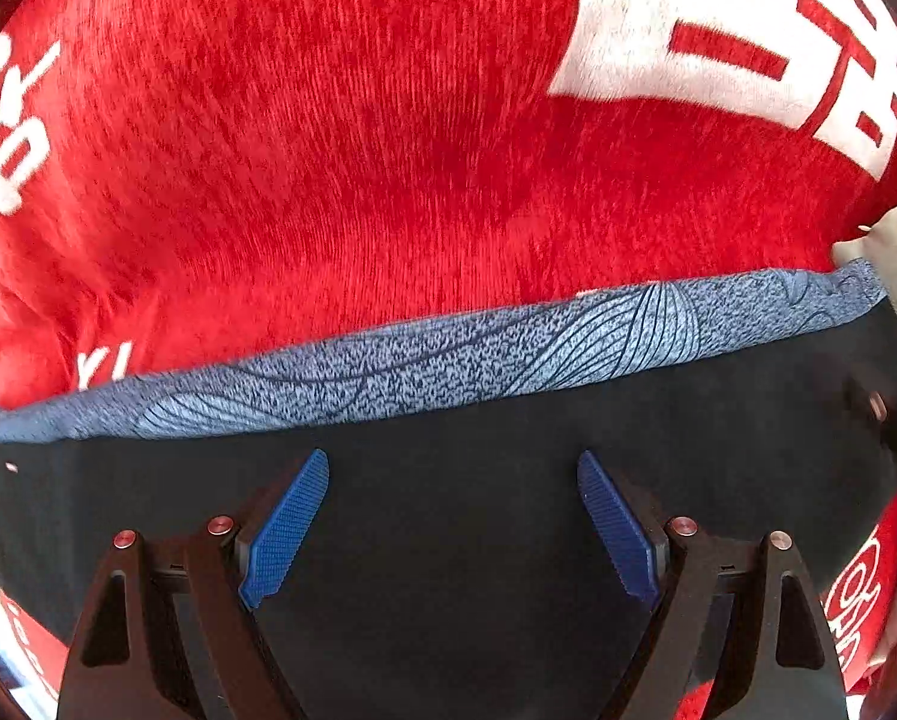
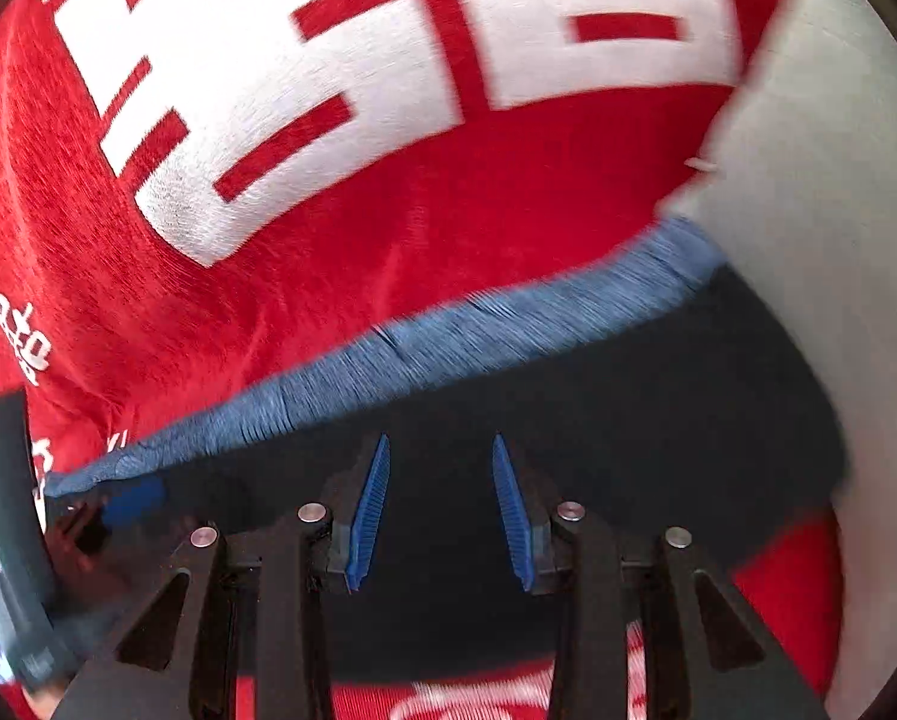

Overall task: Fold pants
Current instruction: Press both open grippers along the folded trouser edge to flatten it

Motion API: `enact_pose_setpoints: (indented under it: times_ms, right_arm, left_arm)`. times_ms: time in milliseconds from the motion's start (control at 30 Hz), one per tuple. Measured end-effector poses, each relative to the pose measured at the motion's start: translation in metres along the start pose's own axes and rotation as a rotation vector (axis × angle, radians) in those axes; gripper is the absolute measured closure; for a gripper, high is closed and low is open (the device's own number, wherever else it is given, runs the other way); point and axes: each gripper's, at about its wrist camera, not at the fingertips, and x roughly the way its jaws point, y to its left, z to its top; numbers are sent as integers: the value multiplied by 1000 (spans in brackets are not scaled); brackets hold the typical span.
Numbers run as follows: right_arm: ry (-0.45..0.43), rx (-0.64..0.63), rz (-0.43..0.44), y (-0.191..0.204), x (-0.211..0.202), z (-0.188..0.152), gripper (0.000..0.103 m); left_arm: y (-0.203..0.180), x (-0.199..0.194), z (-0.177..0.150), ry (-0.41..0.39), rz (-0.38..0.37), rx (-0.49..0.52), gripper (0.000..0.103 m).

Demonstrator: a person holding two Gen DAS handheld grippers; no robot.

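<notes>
Left wrist: pants (red blanket beneath)

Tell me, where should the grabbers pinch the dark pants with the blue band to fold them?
Probably at the blue patterned waistband, one gripper near each end. It is the far, straight edge of the dark pants, lying flat on the red blanket. Both the left gripper and right gripper hover open over the dark cloth, so reach forward.

Dark pants with blue-grey patterned waistband, flat on red cloth.
</notes>
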Motion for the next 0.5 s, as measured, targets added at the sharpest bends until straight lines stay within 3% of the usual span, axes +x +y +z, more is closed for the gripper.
enact_pose_setpoints:
  times_ms: [267, 367, 500]
  right_arm:
    - [-11, -11, -115, -9, 31, 32, 72]
    - [9, -6, -132, -8, 24, 35, 69]
    - [23, -28, -115, -5, 3, 14, 68]
  left_arm:
    - [8, -3, 7, -19, 7, -14, 10]
    - [37, -19, 18, -96, 87, -66, 10]
    - [97, -4, 23, -31, 155, -189, 10]
